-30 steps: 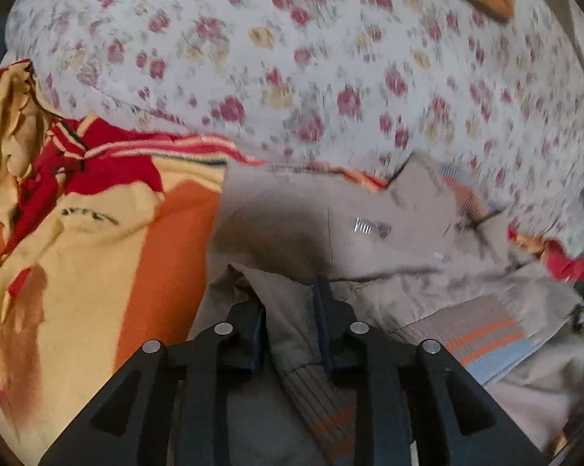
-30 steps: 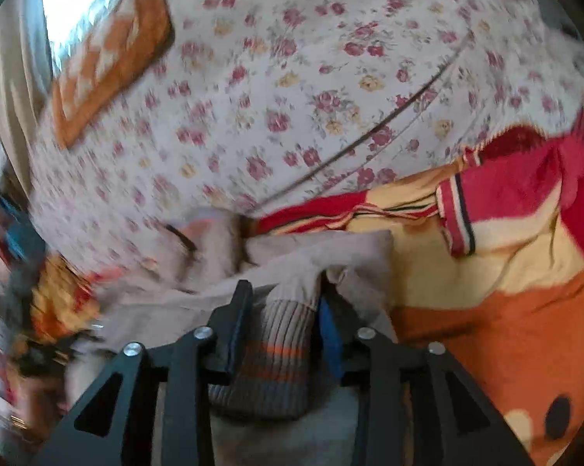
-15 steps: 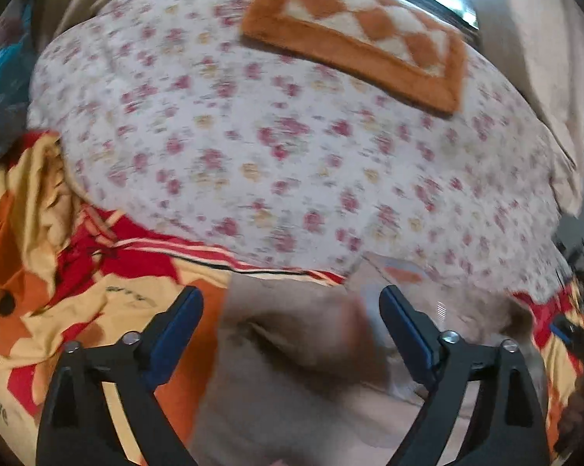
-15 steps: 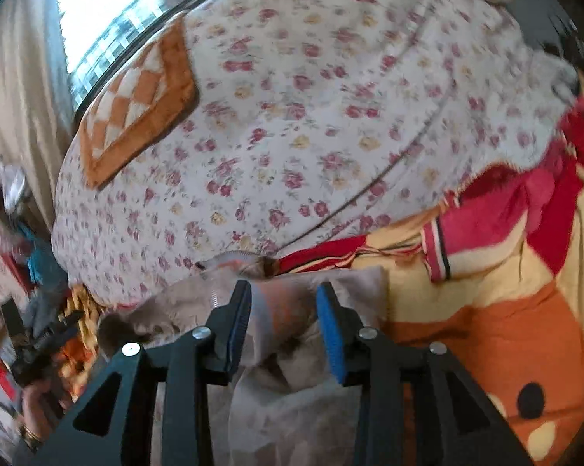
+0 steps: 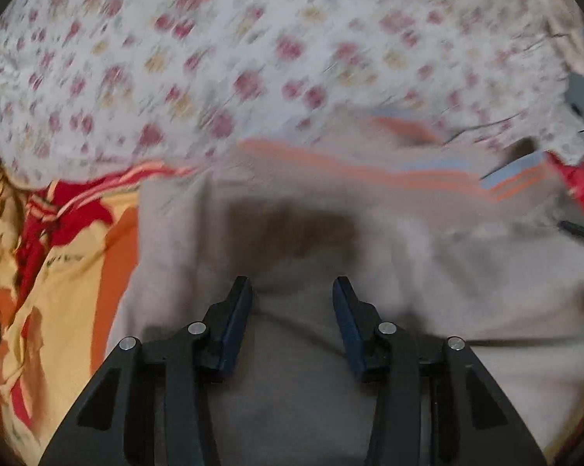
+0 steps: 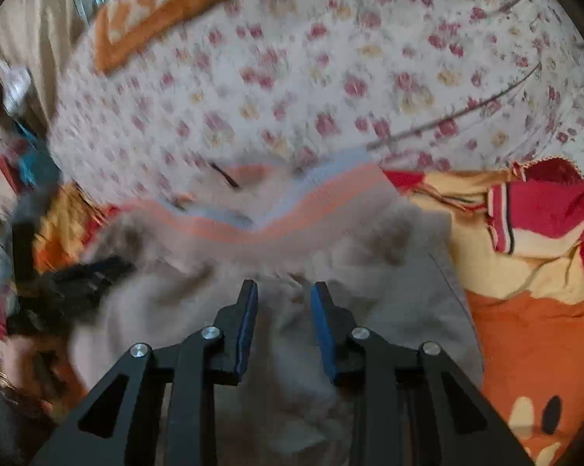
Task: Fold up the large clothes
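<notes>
A: How much of the left wrist view is readable?

B: Little. The flowered sheet [image 5: 222, 58] is streaked by motion, its blossoms mere smears. The beige jacket [image 5: 427, 256] has soft edges, and its lower part is hidden behind the left gripper [image 5: 292, 291], whose jaws are closing; whether the pads press cloth cannot be told.

A: And the right wrist view?

B: The striped hem [image 6: 311, 202] smears into bands. At the left edge, dark shapes [image 6: 70, 283] and a blurred hand [image 6: 20, 353] are cut off and unreadable. The right gripper [image 6: 283, 295] is closing too; its contact with the jacket is unclear.
</notes>
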A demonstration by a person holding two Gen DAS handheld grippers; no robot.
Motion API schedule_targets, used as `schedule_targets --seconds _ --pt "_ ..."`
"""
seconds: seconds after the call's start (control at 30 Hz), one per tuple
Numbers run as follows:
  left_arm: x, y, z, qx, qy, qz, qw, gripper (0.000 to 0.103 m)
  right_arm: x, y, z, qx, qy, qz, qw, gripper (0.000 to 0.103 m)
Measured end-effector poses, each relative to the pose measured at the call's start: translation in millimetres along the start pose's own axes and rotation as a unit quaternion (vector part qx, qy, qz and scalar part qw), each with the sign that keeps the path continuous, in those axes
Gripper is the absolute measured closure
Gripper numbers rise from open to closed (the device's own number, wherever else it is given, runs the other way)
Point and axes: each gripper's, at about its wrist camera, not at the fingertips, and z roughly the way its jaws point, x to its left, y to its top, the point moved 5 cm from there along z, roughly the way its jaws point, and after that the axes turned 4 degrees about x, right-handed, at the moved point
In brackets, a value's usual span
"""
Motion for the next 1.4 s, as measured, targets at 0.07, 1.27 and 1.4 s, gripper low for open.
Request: schedule_targets --seconds 0.07,1.27,1.4 --pt "16 -2 4 -0.002 -0.006 -0.021 0.9998 0.071 -18 -1 15 0.000 -0.028 -0.001 1.000 0.079" --pt "67 -114 -58 -0.037 -0.140 -0.248 0.9578 0.015 -63 -128 -55 -0.078 0.212 0.277 0.934 0.045" --pt "83 -105 -53 -0.064 -0.138 -0.279 0.9480 0.048 -56 -114 -53 -0.098 0.199 0.261 0.939 0.072"
